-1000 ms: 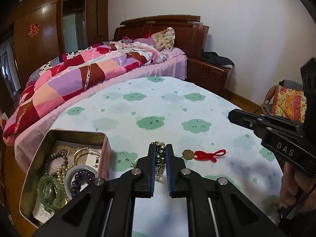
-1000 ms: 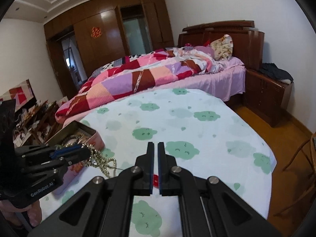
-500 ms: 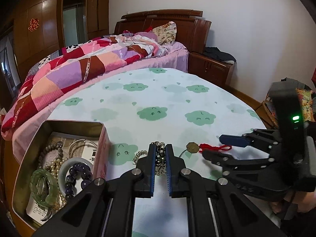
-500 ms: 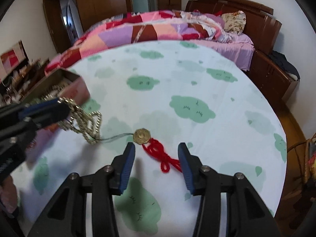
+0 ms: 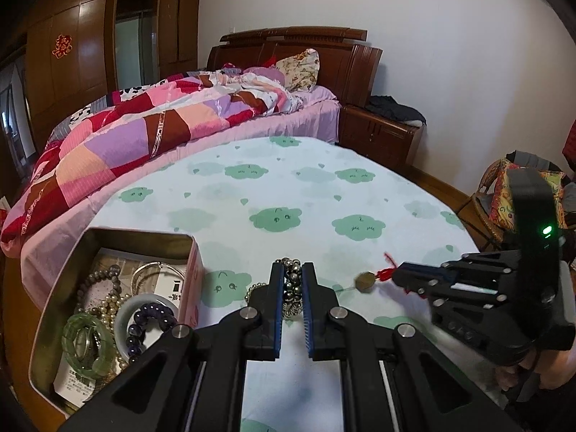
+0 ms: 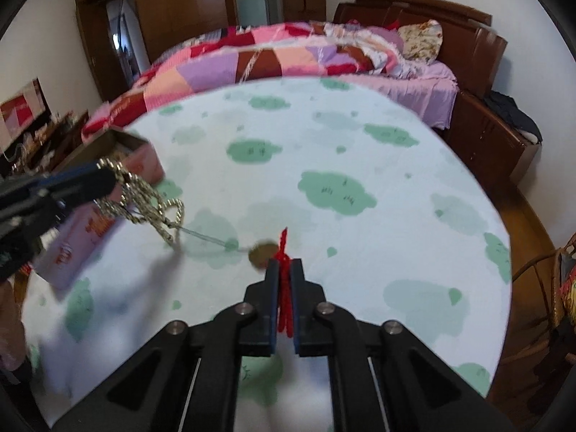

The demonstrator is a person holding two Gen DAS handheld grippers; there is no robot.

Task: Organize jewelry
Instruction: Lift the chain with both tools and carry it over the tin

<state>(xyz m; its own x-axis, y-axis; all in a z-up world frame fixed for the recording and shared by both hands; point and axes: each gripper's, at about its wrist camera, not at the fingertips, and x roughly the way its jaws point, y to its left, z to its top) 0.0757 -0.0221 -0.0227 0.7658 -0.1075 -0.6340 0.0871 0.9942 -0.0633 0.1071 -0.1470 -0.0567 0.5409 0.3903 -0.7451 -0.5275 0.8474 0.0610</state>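
Note:
My left gripper (image 5: 292, 270) is shut on a string of metallic beads (image 5: 291, 289) and holds it just right of the open tin box (image 5: 144, 232). The beads hang in loops in the right wrist view (image 6: 144, 194), where the left gripper (image 6: 104, 176) also shows. A thin cord runs from them to a brass coin charm (image 6: 261, 253) with a red knotted tassel (image 6: 284, 288). My right gripper (image 6: 284, 268) is shut on the red tassel, low over the tablecloth. It also shows in the left wrist view (image 5: 399, 276), with the coin (image 5: 364, 281) beside it.
The tin holds a green jade bangle (image 5: 84, 345), a purple bead bracelet (image 5: 147, 324), pearls and a silver bangle. The round table (image 5: 273, 187) has a cloud-print cloth. A bed (image 5: 162, 126) lies behind; a chair (image 5: 504, 194) stands right.
My right gripper came down over the red tassel, opened, then shut on it. The coin and tassel have shifted a little. My left gripper stays shut on the beads.

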